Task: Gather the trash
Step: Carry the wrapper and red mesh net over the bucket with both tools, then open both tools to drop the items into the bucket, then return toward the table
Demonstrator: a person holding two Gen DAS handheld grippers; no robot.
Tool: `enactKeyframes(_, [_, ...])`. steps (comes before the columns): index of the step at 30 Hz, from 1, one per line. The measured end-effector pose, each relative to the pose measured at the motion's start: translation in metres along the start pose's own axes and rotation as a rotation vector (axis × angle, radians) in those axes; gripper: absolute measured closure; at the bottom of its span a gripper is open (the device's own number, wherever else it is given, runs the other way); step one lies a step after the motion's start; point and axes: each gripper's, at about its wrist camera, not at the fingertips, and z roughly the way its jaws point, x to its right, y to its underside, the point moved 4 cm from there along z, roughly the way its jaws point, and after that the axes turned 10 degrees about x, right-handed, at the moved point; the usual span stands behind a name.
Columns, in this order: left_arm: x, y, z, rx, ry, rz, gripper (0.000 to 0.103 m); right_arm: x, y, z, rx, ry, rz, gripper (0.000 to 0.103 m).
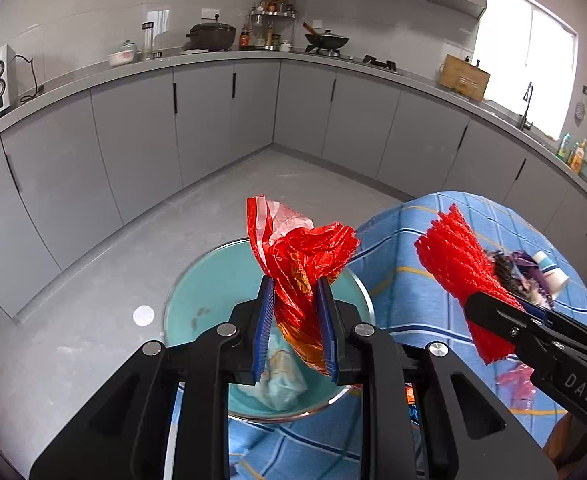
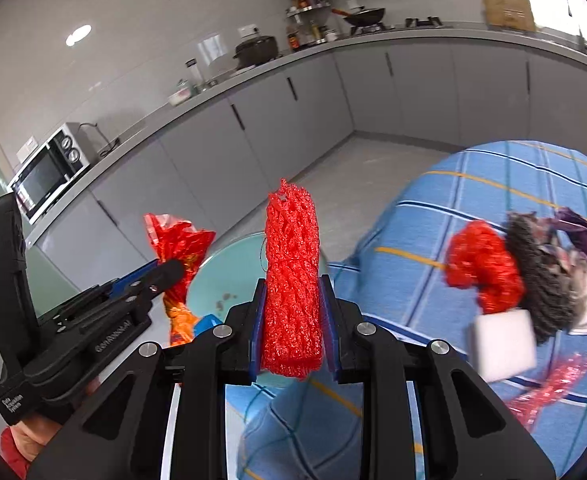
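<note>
My left gripper [image 1: 295, 320] is shut on a crumpled red plastic wrapper [image 1: 305, 256] and holds it above a round teal bin [image 1: 197, 292] on the floor; pale trash [image 1: 281, 380] lies inside the bin. My right gripper [image 2: 291, 320] is shut on a folded red mesh net [image 2: 291, 272], held upright near the bin's rim [image 2: 229, 272]. The left gripper with the wrapper [image 2: 177, 256] shows at the left of the right wrist view. The right gripper with the net [image 1: 459, 272] shows at the right of the left wrist view.
A table with a blue checked cloth [image 2: 433, 216] stands to the right. On it lie a red mesh clump [image 2: 481, 268], a dark scrubber [image 2: 541, 276], a white block [image 2: 501, 344], purple scraps and a small bottle [image 1: 549, 272]. Grey kitchen cabinets [image 1: 133, 136] line the walls.
</note>
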Motion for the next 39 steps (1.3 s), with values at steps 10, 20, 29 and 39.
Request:
enactKeyframes(10, [-0.023, 0.009, 0.02, -0.042, -0.045, 0.019, 0.081, -0.026, 0.007, 0.041, -0.053, -0.015, -0.008, 0.077])
enactKeyframes(20, [-0.041, 0.029, 0.051, -0.109, -0.076, 0.022, 0.081, -0.025, 0.025, 0.077, -0.126, -0.024, 0.046, 0.077])
enactKeyframes(29, [-0.042, 0.037, 0.072, -0.147, -0.102, 0.038, 0.081, -0.024, 0.033, 0.098, -0.161, -0.03, 0.059, 0.077])
enactKeyframes(39, [-0.043, 0.037, 0.074, -0.154, -0.148, 0.056, 0.074, -0.021, 0.031, 0.097, -0.142, -0.045, 0.07, 0.051])
